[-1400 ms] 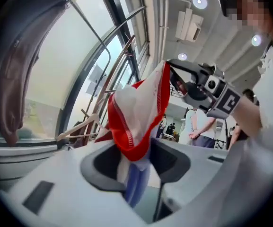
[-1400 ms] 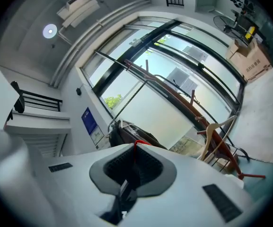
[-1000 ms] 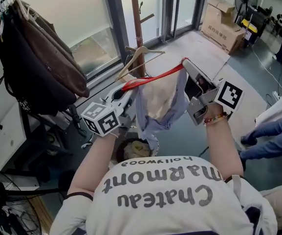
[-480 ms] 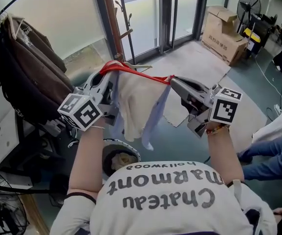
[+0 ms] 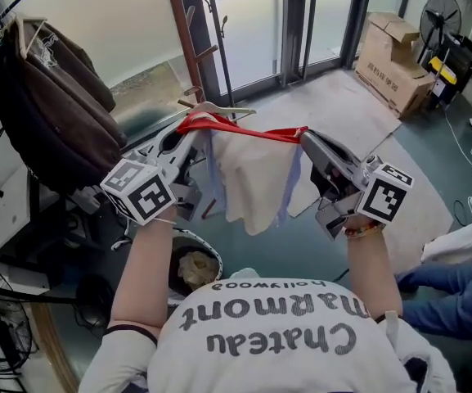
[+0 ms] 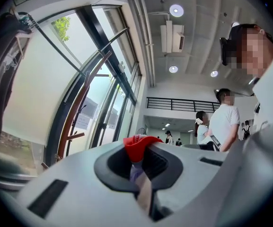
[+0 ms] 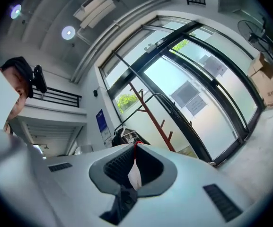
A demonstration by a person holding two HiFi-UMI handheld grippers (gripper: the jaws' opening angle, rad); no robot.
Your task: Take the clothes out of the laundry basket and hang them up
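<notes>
A cream garment [image 5: 256,178] with a red edge [image 5: 244,129] and a pale blue lining hangs stretched between my two grippers in the head view. My left gripper [image 5: 191,129] is shut on the red edge at the left end, and the red cloth [image 6: 137,145] shows pinched between its jaws in the left gripper view. At the other end my right gripper [image 5: 307,137] is shut on the garment, with a strip of cloth [image 7: 134,174] caught in its jaws. A wooden hanger [image 5: 219,109] lies just behind the garment. The laundry basket [image 5: 193,267] stands on the floor below my left forearm.
A rack of dark and brown clothes [image 5: 47,97] hangs at the left. A wooden coat stand [image 5: 188,31] rises before the glass doors. Cardboard boxes [image 5: 395,51] and a fan [image 5: 440,6] stand at the back right. A seated person's legs [image 5: 456,260] are at the right.
Both grippers have carried the garment leftward and drawn apart, the left one rising a little. The red edge now runs taut and the cloth hangs flatter.
</notes>
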